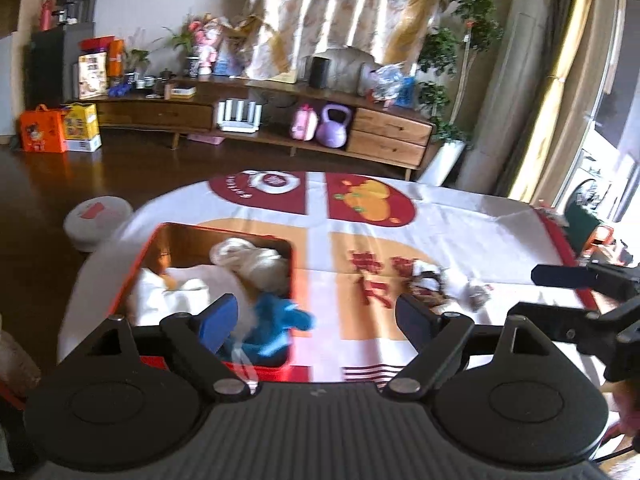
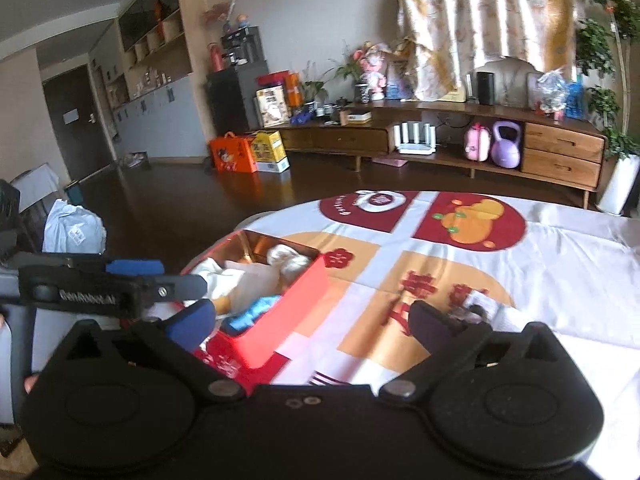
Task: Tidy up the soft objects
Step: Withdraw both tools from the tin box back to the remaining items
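Both of your grippers stand wide open and empty: left gripper (image 1: 316,316), right gripper (image 2: 312,316). On the table's printed cloth (image 1: 460,216), the red box (image 2: 280,292) already holds white cloths and a blue soft item (image 1: 280,320). One small patterned item (image 1: 436,284) lies loose beside your right gripper's right-hand finger, nearer that hand. Its long axis cannot be told.
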`<state>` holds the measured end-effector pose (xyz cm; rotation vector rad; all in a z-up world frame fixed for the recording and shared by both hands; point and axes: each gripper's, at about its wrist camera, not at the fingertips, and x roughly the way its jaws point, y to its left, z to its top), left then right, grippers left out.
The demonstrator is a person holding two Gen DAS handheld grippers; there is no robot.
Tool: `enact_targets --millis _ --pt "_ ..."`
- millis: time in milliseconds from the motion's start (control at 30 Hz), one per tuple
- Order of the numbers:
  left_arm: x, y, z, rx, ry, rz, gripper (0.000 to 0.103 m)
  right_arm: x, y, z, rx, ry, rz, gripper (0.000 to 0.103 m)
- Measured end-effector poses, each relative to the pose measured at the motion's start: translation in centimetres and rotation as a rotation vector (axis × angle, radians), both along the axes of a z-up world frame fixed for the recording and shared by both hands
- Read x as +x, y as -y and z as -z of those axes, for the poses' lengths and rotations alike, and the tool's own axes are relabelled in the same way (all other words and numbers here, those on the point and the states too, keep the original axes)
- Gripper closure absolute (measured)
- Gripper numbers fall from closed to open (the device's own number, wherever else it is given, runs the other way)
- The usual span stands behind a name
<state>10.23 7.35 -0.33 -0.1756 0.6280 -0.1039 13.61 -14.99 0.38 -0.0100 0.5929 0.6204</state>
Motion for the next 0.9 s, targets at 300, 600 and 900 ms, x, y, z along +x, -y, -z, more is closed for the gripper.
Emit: enact_targets --millis 300,600,900 --pt "0.7 4.8 0.4 -0.051 0.028 0.082 0.0 -0.8 6.6 1.0 0.011 -0.003 0.115 0.0" --pt "2.0 10.2 1.2 0.005 0.064 0.13 0.0 0.8 10.9 2.2 -0.023 -0.012 0.2 0.0" --pt "5.0 15.1 3.8 0.02 -0.016 0.204 0.0 4.5 13.8 4.0 -0.067 -0.036 0.25 0.0"
